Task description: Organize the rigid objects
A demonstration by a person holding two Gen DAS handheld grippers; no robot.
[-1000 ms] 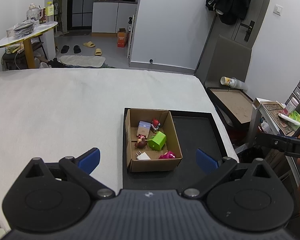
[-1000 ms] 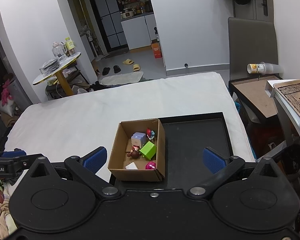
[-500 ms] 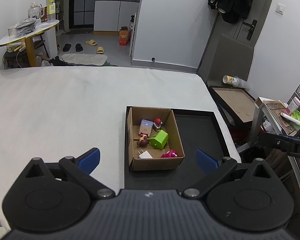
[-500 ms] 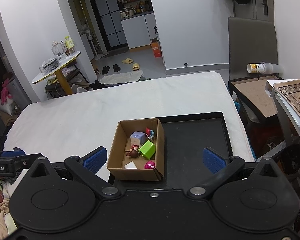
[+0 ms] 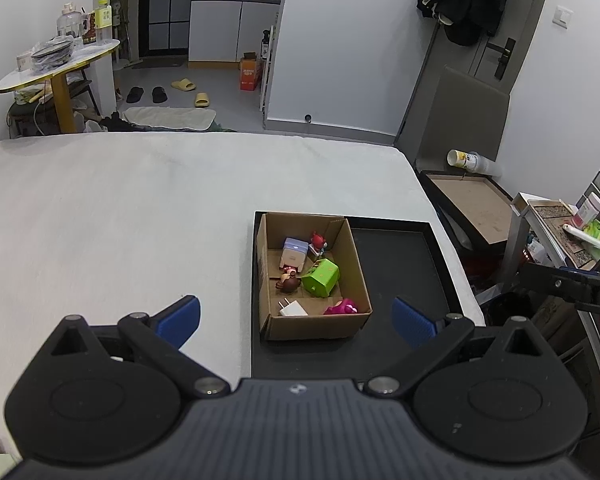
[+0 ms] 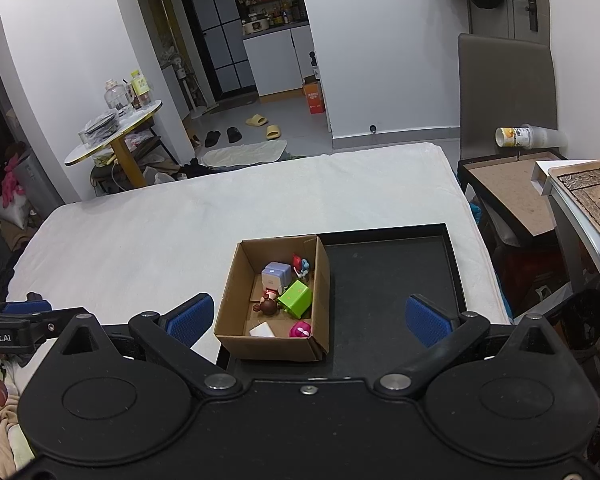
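Observation:
An open cardboard box [image 5: 356, 264] [image 6: 232, 300] stands in the left part of a black tray [image 5: 404, 264] [image 6: 388, 280] on a white bed. Inside lie a green block [image 5: 320, 278] [image 6: 296, 298], a lilac cube [image 5: 295, 251] [image 6: 275, 276], a brown figurine [image 5: 288, 283] [image 6: 267, 306], a white charger plug [image 5: 292, 309] [image 6: 262, 330], a pink toy [image 5: 340, 307] [image 6: 300, 329] and a red figurine [image 5: 318, 241] [image 6: 300, 266]. My left gripper [image 5: 296, 320] and right gripper [image 6: 310, 316] are both open and empty, held above and short of the box.
The white bed [image 5: 120, 208] spreads left and behind the tray. A low dark side table [image 5: 468, 204] with a tipped cup [image 5: 464, 160] stands beyond the bed's right edge. A cluttered shelf [image 5: 572, 232] is at far right. A round table [image 6: 112, 136] stands far left.
The left wrist view has drifted slightly, the box sitting a little further right and lower. The right wrist view is nearly still. Both grippers stay open.

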